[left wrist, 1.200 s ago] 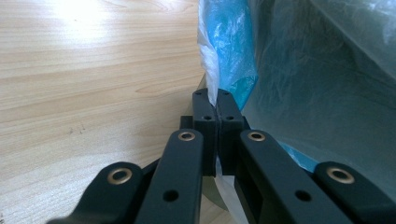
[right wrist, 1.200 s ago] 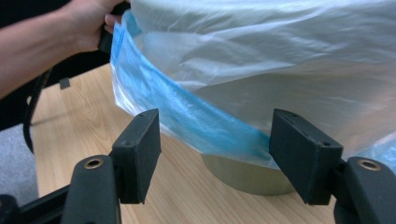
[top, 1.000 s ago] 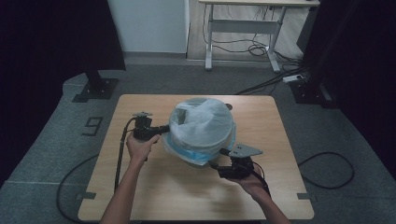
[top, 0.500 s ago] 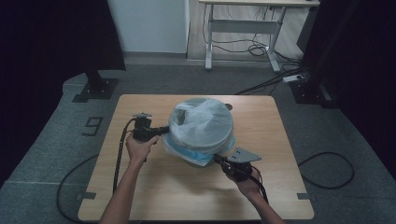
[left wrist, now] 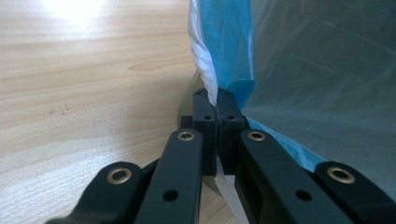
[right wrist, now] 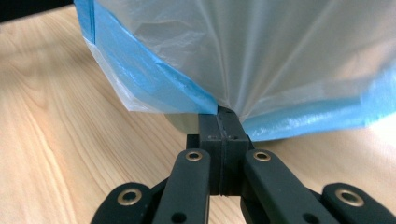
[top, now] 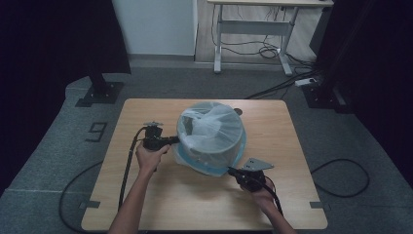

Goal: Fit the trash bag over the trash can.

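A round container covered by a translucent white plastic bag (top: 210, 131) with a blue hem (top: 195, 163) stands mid-table. My left gripper (top: 175, 141) is at its left side, shut on the bag's edge; in the left gripper view the jaws (left wrist: 217, 109) pinch white and blue film (left wrist: 229, 51). My right gripper (top: 230, 170) is at the container's front right, low by the tabletop. It is shut on the blue hem (right wrist: 159, 84), with the film fanning upward from its closed tips (right wrist: 219, 119).
The wooden table (top: 146, 204) has bare room in front and on both sides of the container. A small dark round thing (top: 237, 111) lies behind the bag. Cables (top: 127, 165) trail from both grippers toward the person. Off the table are a stand base (top: 100, 92) and desk legs.
My right gripper has sunk toward the tabletop with the bag's hem in it, and the bag now sits tighter and lower over the container. The left gripper has stayed put.
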Action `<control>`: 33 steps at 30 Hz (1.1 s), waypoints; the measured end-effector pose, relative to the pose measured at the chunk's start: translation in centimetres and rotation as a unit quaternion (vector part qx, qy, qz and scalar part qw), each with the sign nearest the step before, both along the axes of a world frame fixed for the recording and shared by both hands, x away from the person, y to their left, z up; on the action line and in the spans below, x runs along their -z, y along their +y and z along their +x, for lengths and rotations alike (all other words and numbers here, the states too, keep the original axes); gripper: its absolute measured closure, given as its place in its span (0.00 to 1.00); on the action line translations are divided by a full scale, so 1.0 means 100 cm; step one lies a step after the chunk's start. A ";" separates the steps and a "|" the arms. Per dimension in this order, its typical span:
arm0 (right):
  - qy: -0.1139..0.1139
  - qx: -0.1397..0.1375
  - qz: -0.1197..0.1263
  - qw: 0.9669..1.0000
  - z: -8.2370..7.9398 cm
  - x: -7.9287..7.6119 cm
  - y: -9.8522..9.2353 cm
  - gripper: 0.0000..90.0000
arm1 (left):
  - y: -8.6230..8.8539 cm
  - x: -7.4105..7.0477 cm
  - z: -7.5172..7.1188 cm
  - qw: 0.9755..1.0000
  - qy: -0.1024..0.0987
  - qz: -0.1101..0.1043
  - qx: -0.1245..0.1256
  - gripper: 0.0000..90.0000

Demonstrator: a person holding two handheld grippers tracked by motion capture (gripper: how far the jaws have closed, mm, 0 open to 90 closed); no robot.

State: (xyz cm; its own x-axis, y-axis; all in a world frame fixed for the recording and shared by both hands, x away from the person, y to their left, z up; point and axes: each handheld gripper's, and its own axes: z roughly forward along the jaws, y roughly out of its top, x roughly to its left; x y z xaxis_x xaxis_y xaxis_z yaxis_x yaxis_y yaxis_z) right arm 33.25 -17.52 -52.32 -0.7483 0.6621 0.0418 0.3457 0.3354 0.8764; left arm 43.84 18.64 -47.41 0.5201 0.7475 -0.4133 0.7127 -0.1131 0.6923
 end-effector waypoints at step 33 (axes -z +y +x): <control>0.007 0.060 0.091 0.994 0.000 -0.003 -0.048 0.51 | 0.037 -0.045 -0.034 0.993 -0.113 -0.030 -0.030 0.31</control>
State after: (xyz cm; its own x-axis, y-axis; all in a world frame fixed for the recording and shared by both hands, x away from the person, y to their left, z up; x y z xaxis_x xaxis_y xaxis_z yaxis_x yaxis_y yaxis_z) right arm 33.28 -22.33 -52.06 -0.6629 0.7270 0.1792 0.3861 0.1267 0.9137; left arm 40.41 22.32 -42.89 0.5600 0.7571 -0.3364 0.5424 -0.0282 0.8397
